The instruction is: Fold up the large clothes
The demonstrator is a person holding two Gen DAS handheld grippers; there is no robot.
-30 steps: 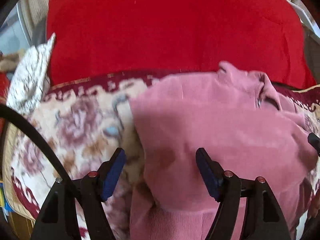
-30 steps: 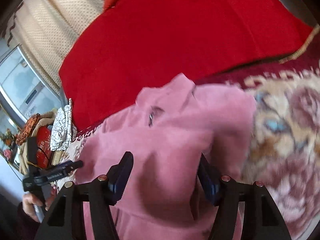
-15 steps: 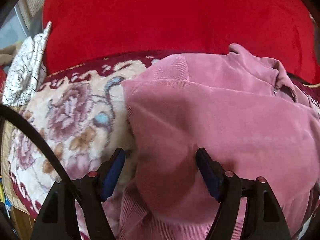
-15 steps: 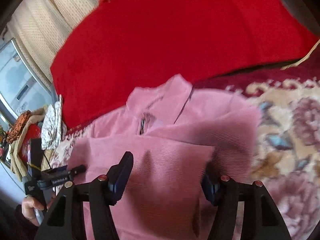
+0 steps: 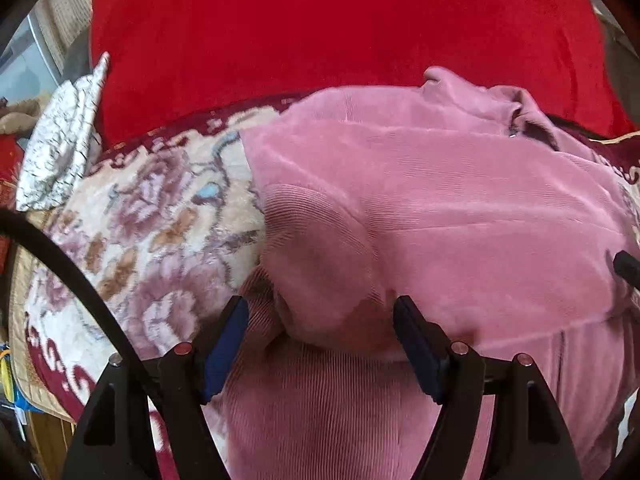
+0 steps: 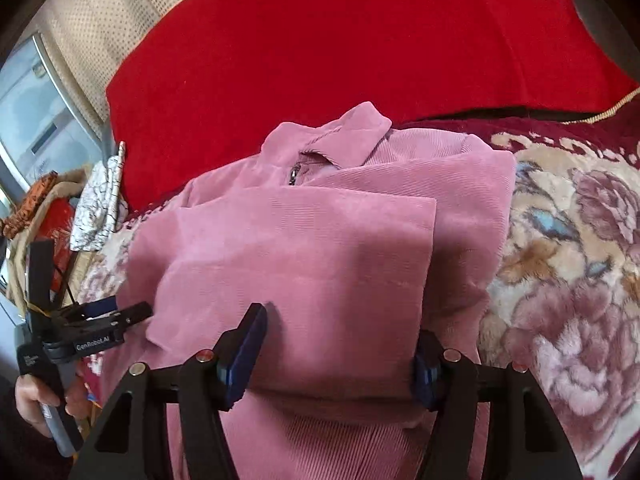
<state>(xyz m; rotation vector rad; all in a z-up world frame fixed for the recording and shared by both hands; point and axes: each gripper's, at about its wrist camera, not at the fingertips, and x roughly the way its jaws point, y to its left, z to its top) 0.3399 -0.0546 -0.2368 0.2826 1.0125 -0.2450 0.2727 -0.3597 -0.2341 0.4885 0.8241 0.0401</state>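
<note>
I've lowered both grippers onto the pink jacket (image 5: 420,208), which is now folded over itself on the floral blanket (image 5: 152,220). My left gripper (image 5: 320,340) is open astride its nine o'clock edge; my right gripper (image 6: 340,344) is open across the folded panel's near edge.

My right-hand pad is half buried behind the folded flap of the pink jacket (image 6: 320,248), so I cannot tell whether it presses the cloth. The jacket's hem runs off the bottom edge in both views, and the floral blanket (image 5: 132,248) beneath it is covered.
</note>
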